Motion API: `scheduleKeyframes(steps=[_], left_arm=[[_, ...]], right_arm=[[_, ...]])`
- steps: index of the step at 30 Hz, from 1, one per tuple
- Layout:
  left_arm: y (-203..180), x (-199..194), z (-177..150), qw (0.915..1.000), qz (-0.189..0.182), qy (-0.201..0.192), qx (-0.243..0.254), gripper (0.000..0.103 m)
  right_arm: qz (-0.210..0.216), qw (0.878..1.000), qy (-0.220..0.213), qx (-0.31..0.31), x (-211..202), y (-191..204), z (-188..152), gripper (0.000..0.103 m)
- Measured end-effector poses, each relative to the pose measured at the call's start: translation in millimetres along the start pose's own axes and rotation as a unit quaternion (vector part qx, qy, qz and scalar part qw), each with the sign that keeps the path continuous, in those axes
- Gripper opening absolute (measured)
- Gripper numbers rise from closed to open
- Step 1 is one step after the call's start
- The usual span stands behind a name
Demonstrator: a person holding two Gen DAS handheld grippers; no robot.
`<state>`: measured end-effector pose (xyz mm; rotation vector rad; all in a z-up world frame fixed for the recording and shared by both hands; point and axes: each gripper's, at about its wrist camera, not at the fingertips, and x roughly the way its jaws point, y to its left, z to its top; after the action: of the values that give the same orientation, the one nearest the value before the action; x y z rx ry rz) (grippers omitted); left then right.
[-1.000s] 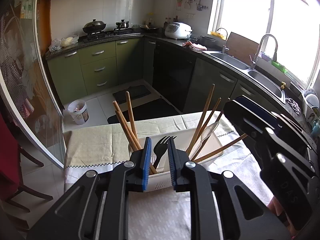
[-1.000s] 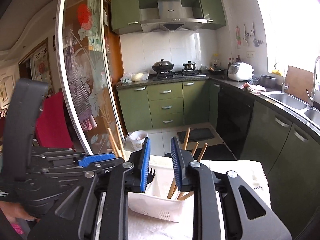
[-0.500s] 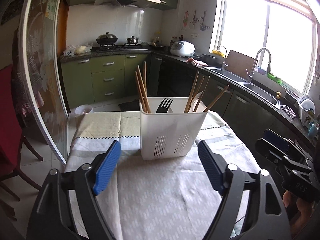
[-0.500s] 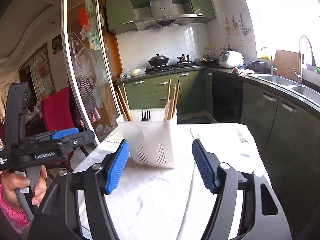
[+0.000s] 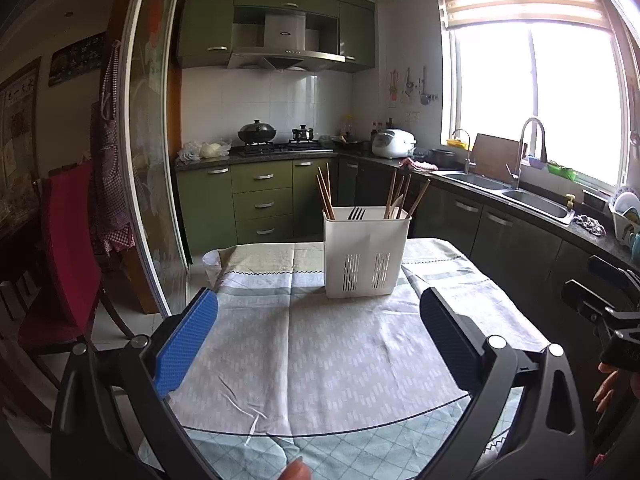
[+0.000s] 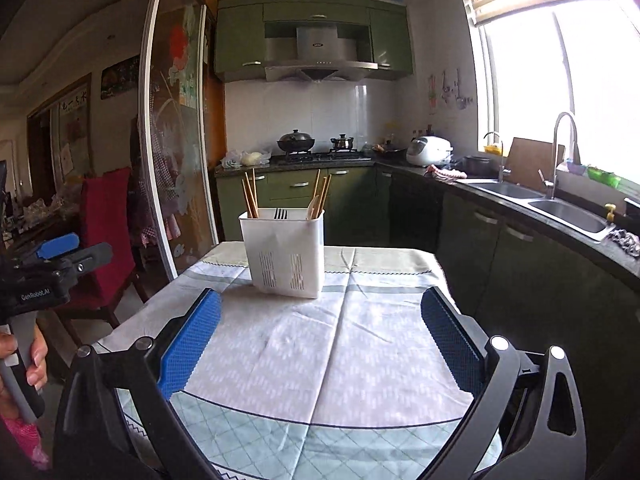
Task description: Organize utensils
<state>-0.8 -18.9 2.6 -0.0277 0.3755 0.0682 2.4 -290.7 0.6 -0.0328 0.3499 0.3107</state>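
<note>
A white slotted utensil holder (image 5: 366, 250) stands upright at the far part of the table; it also shows in the right wrist view (image 6: 285, 252). Wooden chopsticks (image 5: 325, 192) stand in its left compartment, a dark fork (image 5: 356, 213) in the middle, more chopsticks and a pale spoon (image 5: 402, 200) on the right. My left gripper (image 5: 318, 320) is open and empty, well back from the holder above the cloth. My right gripper (image 6: 320, 322) is open and empty, also back from the holder. The right gripper's body shows at the left view's right edge (image 5: 608, 300).
The table (image 5: 320, 360) carries a pale patterned cloth. A red chair (image 5: 68, 248) and a glass sliding door (image 5: 152, 160) are on the left. Dark counters with a sink (image 5: 520, 196) run along the right. Green cabinets and a stove stand at the back.
Both grippers were shut close over the holder one second ago. They have opened wide and drawn back toward the table's near edge. The holder now stands farther away.
</note>
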Motion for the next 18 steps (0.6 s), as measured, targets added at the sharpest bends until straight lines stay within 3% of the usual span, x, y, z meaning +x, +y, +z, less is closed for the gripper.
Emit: scheduleKeyframes(steps=[9,18], left_arm=[[-3,-21,-6,0.9998,0.014,0.008,0.007,0.096],[-5,-27,-10,0.9998,-0.004,0.015,0.011,0.096]], right_arm=[[-0.008,1.000,-0.017,0.012,-34,0,1,0.099],[-0.009,1.000,-0.017,0.003,-36,6,8,0.099]])
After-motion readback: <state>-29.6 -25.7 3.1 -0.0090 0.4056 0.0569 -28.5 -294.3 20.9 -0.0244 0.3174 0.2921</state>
